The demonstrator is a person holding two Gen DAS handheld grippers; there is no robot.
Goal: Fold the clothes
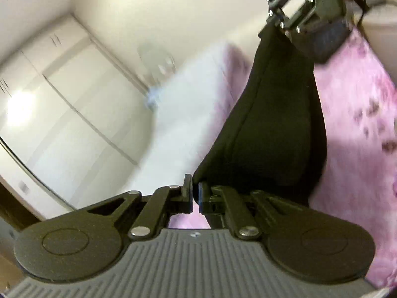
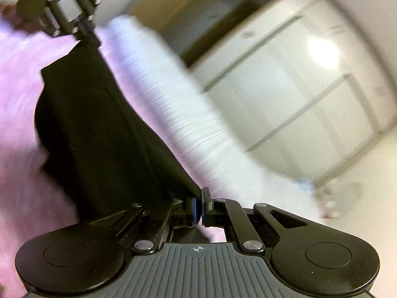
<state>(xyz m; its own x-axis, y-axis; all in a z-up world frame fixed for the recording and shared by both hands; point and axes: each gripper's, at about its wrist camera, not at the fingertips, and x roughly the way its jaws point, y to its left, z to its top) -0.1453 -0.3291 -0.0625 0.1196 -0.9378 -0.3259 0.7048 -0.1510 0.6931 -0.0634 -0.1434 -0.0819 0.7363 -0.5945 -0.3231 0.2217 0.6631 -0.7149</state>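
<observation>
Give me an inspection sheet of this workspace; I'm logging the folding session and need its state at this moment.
Surface: bed with a pink floral cover and a white part beside it.
Job's things: one black garment, stretched in the air between both grippers, hanging above the cover.
Clutter: nothing seen on the bed; views are blurred.
Grippers: left gripper shut on one edge of the garment; right gripper shut on the opposite edge. Each shows in the other's view.
Cables: nothing seen.
Surroundings: white wardrobe doors, a pale wall, a small blurred object at the wall's foot that I cannot identify.
</observation>
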